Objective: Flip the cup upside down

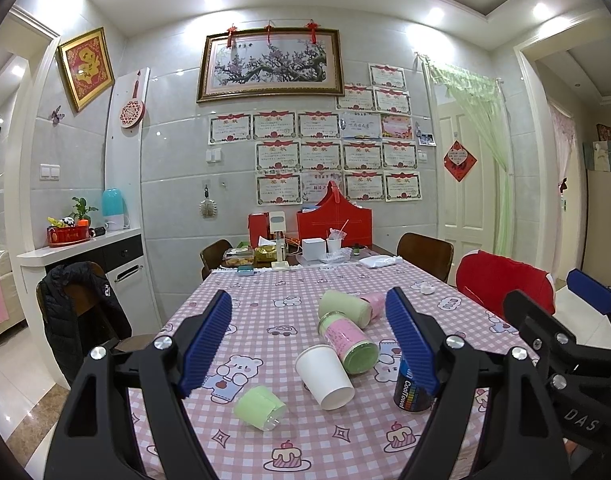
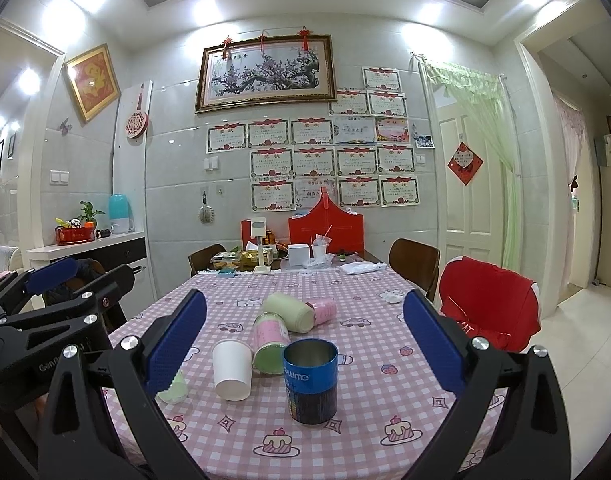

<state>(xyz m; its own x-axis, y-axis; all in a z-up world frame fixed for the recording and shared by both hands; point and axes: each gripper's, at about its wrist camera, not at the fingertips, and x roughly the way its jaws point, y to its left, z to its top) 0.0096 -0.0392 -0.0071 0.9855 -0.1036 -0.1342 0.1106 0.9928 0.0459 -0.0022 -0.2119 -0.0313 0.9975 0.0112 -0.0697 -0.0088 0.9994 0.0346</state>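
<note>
A dark blue metal cup [image 2: 310, 382] stands upright, mouth up, on the pink checked tablecloth [image 2: 369, 400]; in the left wrist view it [image 1: 411, 394] is partly hidden behind my left gripper's right finger. A white paper cup [image 1: 325, 376] [image 2: 232, 369], a pink-and-green cup [image 1: 350, 340] [image 2: 270, 342], a pale green cup [image 1: 345, 307] [image 2: 289, 312] and a small green cup [image 1: 260, 407] lie on their sides. My left gripper [image 1: 311, 344] is open and empty above them. My right gripper [image 2: 305, 350] is open and empty, its fingers either side of the blue cup, short of it.
A pink cup [image 2: 323, 309] lies behind the green one. Boxes, a red holder [image 1: 334, 220] and food packs crowd the table's far end. Chairs stand around; a red-covered one [image 2: 489, 304] at right, one with a black jacket [image 1: 81, 312] at left.
</note>
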